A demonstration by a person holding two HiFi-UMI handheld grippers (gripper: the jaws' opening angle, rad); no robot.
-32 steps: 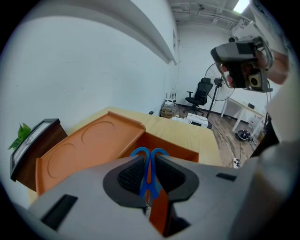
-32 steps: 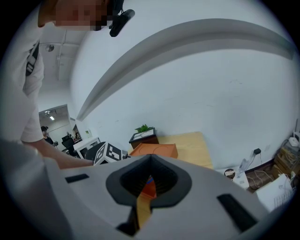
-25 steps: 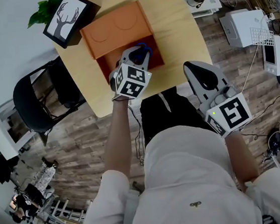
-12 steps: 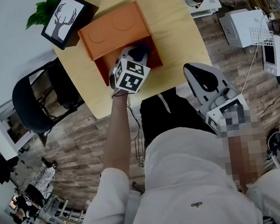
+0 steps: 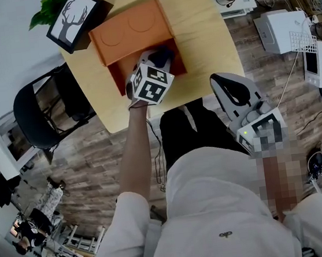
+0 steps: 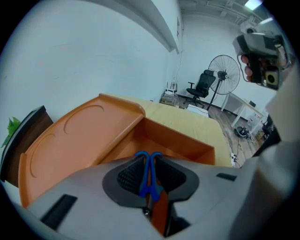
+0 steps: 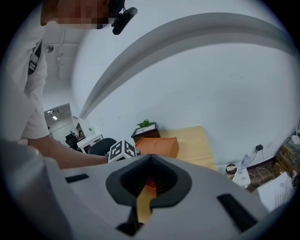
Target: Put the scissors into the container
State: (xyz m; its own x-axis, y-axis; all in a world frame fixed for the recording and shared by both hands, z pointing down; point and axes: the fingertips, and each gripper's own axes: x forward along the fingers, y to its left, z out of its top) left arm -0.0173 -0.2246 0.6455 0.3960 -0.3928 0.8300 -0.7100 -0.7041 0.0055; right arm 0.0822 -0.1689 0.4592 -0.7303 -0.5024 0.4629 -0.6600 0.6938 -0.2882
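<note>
We see the blue-handled scissors pinched between the dark pads of the left gripper, whose jaws are clamped on the blue part; the blades do not show. Compared with a second ago, the left gripper has slid forward from the near wall of the orange plastic container. It now hangs over the open compartment, beside the flat lid thrown back. We judge the carry nearly finished: what remains is to lower the scissors and let go. The container sits on the pale wooden table. The right gripper has barely shifted; it waits off the table's near edge, jaws together with nothing between them.
</note>
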